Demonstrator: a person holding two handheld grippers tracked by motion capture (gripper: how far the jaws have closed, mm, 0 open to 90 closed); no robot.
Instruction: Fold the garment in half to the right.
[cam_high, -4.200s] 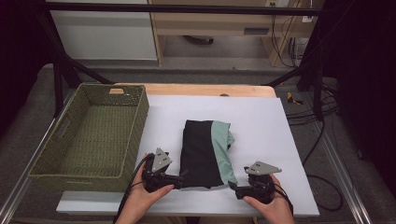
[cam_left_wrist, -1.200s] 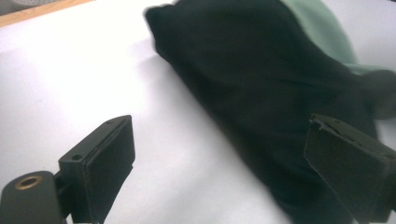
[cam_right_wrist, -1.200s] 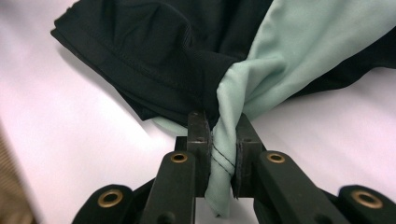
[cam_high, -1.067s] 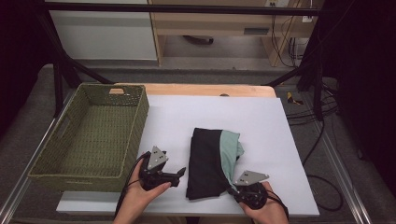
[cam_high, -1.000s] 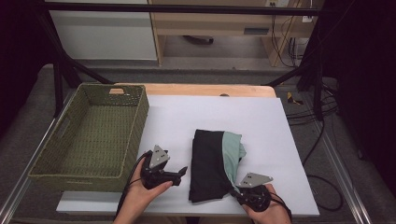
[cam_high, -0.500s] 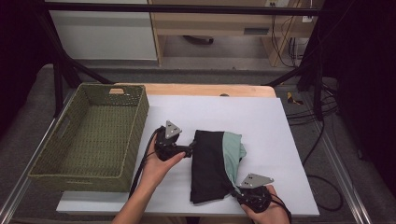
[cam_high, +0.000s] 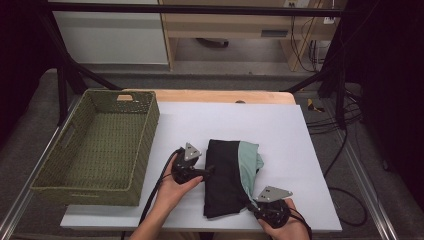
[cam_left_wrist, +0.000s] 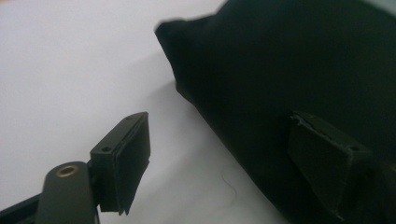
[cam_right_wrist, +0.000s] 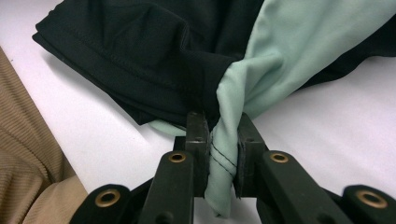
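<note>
Work surface: white sheet (cam_high: 280, 125) laid over a table, a light wood edge (cam_high: 225, 96) exposed along the far side. Grey carpeted floor (cam_high: 365, 150) surrounds it. Black metal frame bars (cam_high: 200, 9) run across the top, with slanted struts (cam_high: 75, 75) at both sides. Behind: white cabinet (cam_high: 110, 35) at left, light wooden furniture (cam_high: 235, 27) beside it. Loose cables (cam_high: 345, 112) lie on the floor at right. Far right and left corners dark; table evenly lit.
</note>
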